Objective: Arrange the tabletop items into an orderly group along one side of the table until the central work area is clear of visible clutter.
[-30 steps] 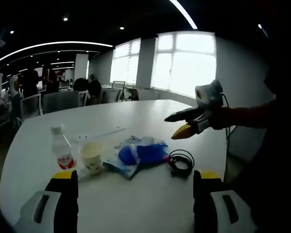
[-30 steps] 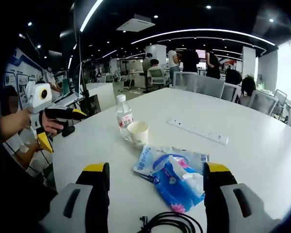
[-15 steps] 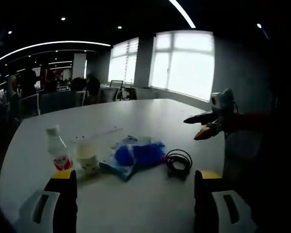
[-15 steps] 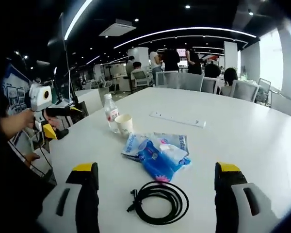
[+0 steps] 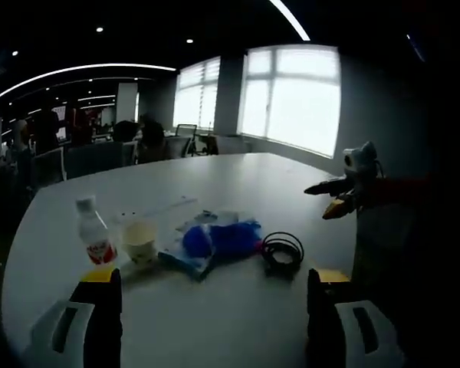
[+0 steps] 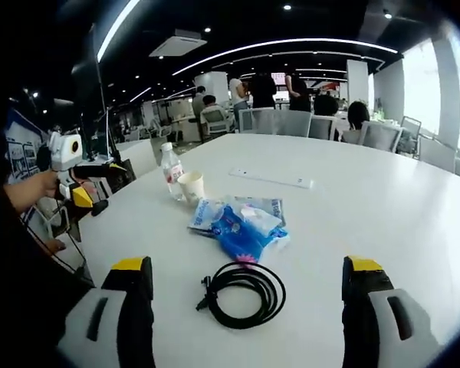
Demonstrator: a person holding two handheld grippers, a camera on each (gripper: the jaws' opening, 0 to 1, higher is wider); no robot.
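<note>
Mid-frame on white table (image 6: 383,207): water bottle (image 6: 171,170), paper cup (image 6: 190,186), blue tissue packs (image 6: 240,224), coiled black cable (image 6: 242,294). Left gripper (image 5: 211,307) & right gripper (image 6: 247,307) both wide apart, holding nothing.

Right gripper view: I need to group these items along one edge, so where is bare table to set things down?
Bare table runs wide beyond the power strip and right of the blue packets. A smaller free patch lies between the coiled cable and the near edge. It is crowded where the bottle, paper cup and packets bunch together.
</note>
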